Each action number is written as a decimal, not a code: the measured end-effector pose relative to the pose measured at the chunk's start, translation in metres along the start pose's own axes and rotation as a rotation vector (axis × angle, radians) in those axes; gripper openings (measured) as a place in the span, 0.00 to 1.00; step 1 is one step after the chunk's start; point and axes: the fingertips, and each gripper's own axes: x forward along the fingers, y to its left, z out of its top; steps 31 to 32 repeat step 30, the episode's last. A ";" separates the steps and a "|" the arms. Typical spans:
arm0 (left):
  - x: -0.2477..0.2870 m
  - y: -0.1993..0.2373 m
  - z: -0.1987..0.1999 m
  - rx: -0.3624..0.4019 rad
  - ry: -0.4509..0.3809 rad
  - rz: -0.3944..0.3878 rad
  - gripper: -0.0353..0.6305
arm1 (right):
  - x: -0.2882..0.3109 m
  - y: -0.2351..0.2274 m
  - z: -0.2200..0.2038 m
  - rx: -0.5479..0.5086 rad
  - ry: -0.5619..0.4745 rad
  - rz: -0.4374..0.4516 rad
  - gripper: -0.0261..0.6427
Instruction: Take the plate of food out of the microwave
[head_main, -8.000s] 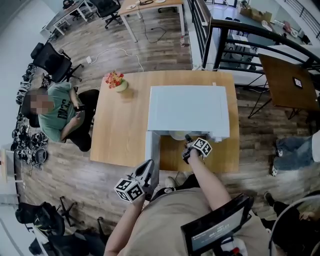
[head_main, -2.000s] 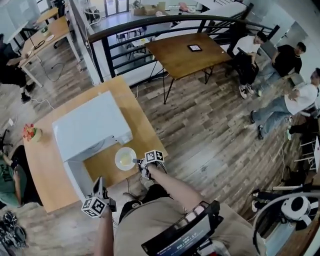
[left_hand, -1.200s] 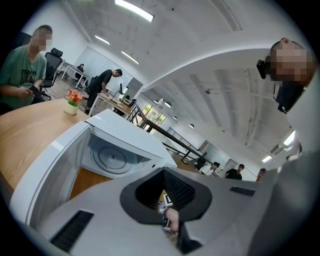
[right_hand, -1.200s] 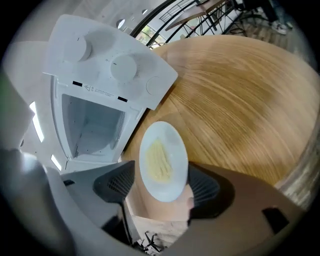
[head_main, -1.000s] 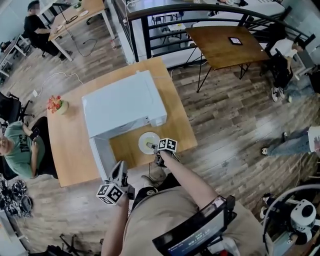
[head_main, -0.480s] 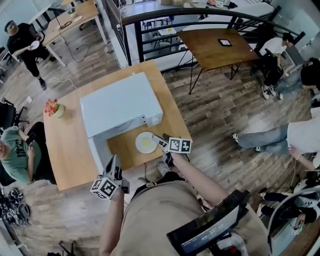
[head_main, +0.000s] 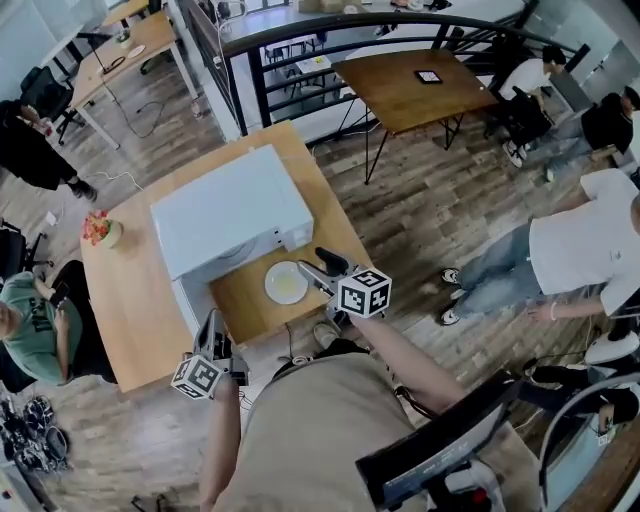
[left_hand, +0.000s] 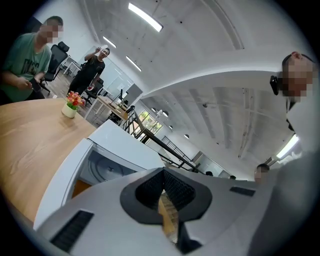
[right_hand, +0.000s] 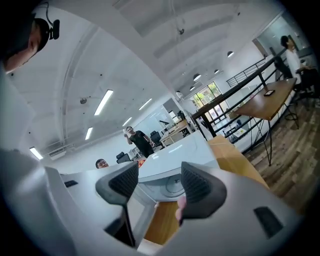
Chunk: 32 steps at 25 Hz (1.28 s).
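On the tabletop (head_main: 140, 300), just in front of the open microwave (head_main: 225, 210), the plate of food (head_main: 286, 283) lies flat and wholly outside the cavity. We judge the taking-out itself to be done. The spot makes sense to us: it is the nearest bare wood past the opening, and the plate is within easy reach there.

Our right hand-held gripper (head_main: 312, 262) hangs in the air just beside the plate's right edge, not touching it. Its jaws are spread with nothing between them and have just been closing. We read that as a grip relaxing once the plate needs no more holding. From its own view we look between the pads into the cavity, where the turntable (right_hand: 172, 186) is bare.

The door (head_main: 188, 305) stands swung out to the left, which keeps the way in and out of the cavity clear. Our left hand-held gripper (head_main: 212, 325) is pressed together and empty. It is held near that door's outer edge, well apart from the plate. We judge it is parked out of the way there, handy for pushing the door closed.
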 end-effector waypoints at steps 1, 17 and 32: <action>0.000 0.000 0.000 0.003 0.003 -0.002 0.06 | -0.001 0.001 0.001 -0.001 -0.006 -0.002 0.45; -0.026 0.009 0.004 -0.015 -0.027 0.029 0.06 | -0.006 0.042 0.002 -0.057 -0.007 0.041 0.40; -0.026 0.022 0.000 -0.059 -0.063 0.015 0.06 | -0.004 0.048 -0.017 -0.084 0.044 0.042 0.40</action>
